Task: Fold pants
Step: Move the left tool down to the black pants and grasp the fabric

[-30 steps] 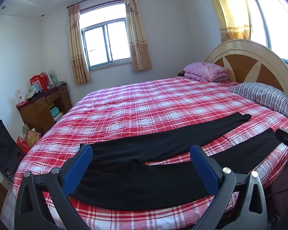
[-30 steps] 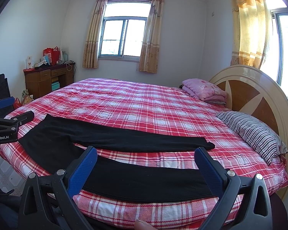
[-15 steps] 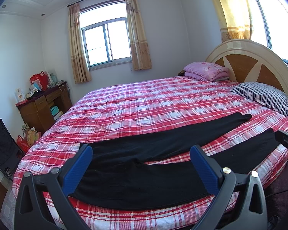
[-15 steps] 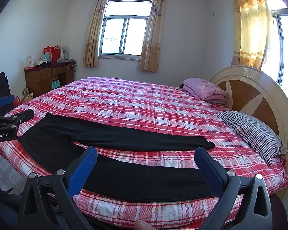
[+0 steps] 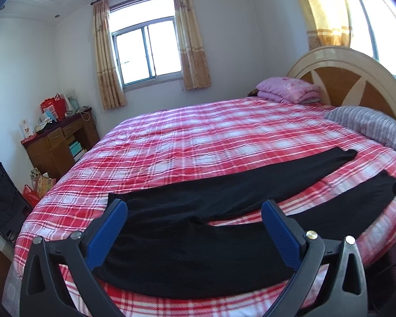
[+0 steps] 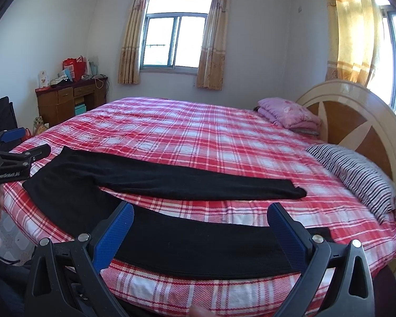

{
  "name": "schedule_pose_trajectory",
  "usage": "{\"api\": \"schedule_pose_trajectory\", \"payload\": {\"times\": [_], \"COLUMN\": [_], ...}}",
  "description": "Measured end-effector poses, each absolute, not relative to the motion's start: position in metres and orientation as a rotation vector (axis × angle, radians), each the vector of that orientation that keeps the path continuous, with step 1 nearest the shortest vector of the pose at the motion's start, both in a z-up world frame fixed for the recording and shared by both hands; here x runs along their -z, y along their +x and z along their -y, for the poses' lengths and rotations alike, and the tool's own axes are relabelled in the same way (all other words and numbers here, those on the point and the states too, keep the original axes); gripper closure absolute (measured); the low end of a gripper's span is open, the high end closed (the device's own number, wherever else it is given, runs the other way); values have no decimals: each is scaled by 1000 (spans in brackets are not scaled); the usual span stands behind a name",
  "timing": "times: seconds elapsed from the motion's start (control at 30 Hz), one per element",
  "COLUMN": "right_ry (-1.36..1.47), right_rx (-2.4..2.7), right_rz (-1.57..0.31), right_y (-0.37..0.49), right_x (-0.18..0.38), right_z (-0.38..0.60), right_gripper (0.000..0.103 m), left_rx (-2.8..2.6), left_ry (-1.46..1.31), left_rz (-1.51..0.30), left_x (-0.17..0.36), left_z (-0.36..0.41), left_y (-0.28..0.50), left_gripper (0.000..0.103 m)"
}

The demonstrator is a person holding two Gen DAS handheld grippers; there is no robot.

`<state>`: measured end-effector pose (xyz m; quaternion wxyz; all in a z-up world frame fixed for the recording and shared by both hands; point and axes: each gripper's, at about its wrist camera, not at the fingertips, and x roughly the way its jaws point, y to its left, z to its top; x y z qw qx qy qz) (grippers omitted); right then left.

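**Black pants spread flat, both grippers wide above the near edge**

The left wrist view takes in the waist end of the pants [image 5: 187, 245], with the two legs running off to the right across the checked bed [image 5: 224, 137]. The right wrist view shows instead the leg ends, the far leg's cuff lying short of a striped pillow [image 6: 356, 177], and at its left edge the left gripper [image 6: 15, 142] over the waist corner. The left gripper [image 5: 192, 227] hangs with jaws spread apart, gripping nothing, the waist below it. The right gripper [image 6: 200, 227] is likewise spread wide and holding nothing, above the near leg.
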<state>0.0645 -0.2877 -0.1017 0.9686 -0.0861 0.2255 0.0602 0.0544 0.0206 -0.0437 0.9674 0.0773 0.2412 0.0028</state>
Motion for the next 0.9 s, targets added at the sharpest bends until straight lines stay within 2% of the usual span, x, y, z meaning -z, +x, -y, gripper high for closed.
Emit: {"api": "schedule_pose_trajectory", "payload": {"times": [0.2, 0.4, 0.47, 0.6, 0.67, 0.83, 0.9], "right_ry": [-131, -53, -79, -120, -142, -150, -140], "right_rx": [-79, -46, -36, -28, -9, 34, 56], "right_rz": [-594, -669, -679, -699, -707, -739, -753], "right_y": [123, 182, 199, 229, 241, 265, 274], "right_x": [144, 158, 159, 158, 159, 164, 166], "right_z": [309, 329, 328, 331, 336, 361, 373], "right_gripper": [1, 1, 1, 1, 1, 1, 1], "left_rx": [-108, -189, -209, -181, -155, -117, -113], "left_ry": [125, 32, 5, -33, -37, -19, -14], "left_rz": [-633, -745, -762, -816, -852, -910, -942], "left_x": [88, 123, 131, 142, 149, 168, 177], "left_z": [-103, -202, -223, -234, -231, -232, -235], "left_y": [138, 214, 229, 254, 267, 303, 314], "left_gripper": [0, 0, 9, 20, 37, 42, 50]}}
